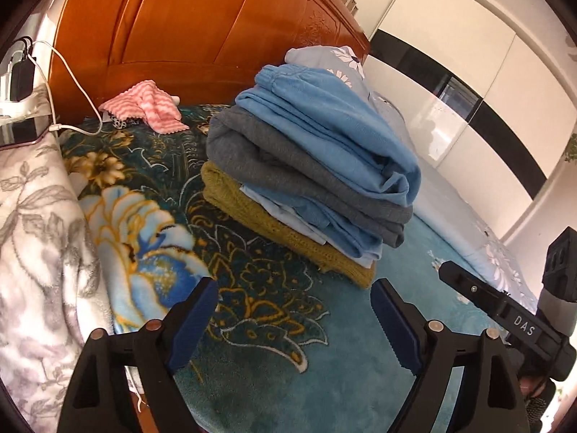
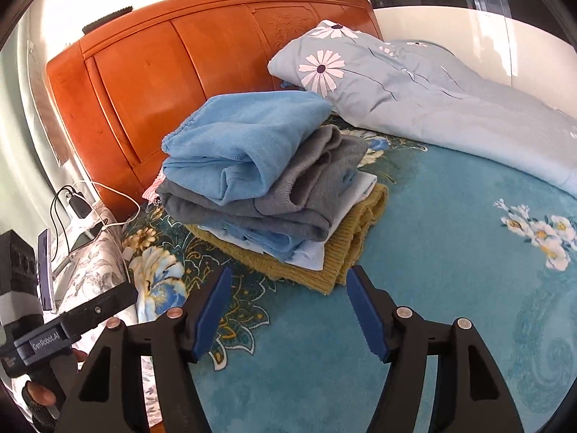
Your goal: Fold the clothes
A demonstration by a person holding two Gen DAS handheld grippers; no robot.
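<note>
A stack of folded clothes (image 1: 306, 176) sits on the teal floral bedspread (image 1: 274, 379): a light blue garment (image 1: 324, 122) on top, a grey one (image 1: 274, 158) under it, more blue pieces, and a mustard knit (image 1: 252, 213) at the bottom. The stack also shows in the right wrist view (image 2: 274, 187). My left gripper (image 1: 294, 285) is open and empty, just in front of the stack. My right gripper (image 2: 288, 274) is open and empty, close to the mustard knit's near corner (image 2: 346, 252).
An orange wooden headboard (image 1: 187, 36) stands behind the stack. A pink striped cloth (image 1: 148, 108) lies near it. A flowered pale blue duvet (image 2: 432, 97) lies at the right. A grey-and-white blanket (image 1: 39, 238), a charger and cables (image 1: 21, 75) are at the left.
</note>
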